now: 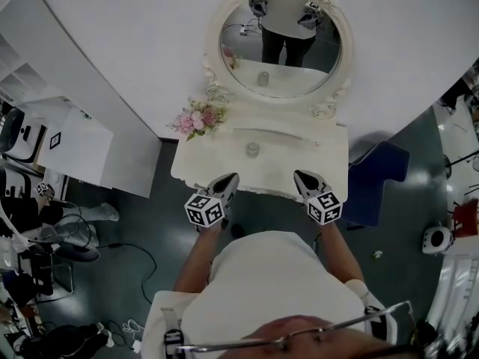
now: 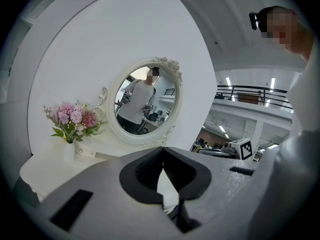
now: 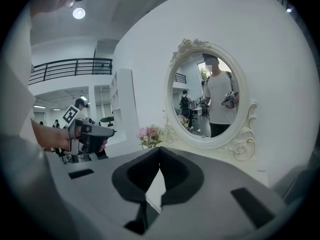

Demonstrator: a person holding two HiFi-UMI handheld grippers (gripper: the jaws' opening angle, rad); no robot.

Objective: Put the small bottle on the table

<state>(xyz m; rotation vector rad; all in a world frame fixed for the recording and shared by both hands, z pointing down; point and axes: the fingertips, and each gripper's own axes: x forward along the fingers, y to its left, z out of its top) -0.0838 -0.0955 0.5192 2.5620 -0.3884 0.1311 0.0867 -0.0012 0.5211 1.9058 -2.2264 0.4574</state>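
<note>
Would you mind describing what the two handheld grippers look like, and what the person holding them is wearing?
The left gripper and right gripper both have pale grey, tapering bodies, with black ribbed pads lining the inside of the jaws. Each carries a white cube printed with black square markers. No cables show on them. The person wears a white short-sleeved top.

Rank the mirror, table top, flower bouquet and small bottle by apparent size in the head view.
1. The mirror and the table top: too alike in extent to rank apart.
2. The flower bouquet.
3. The small bottle, clearly smallest.
</note>
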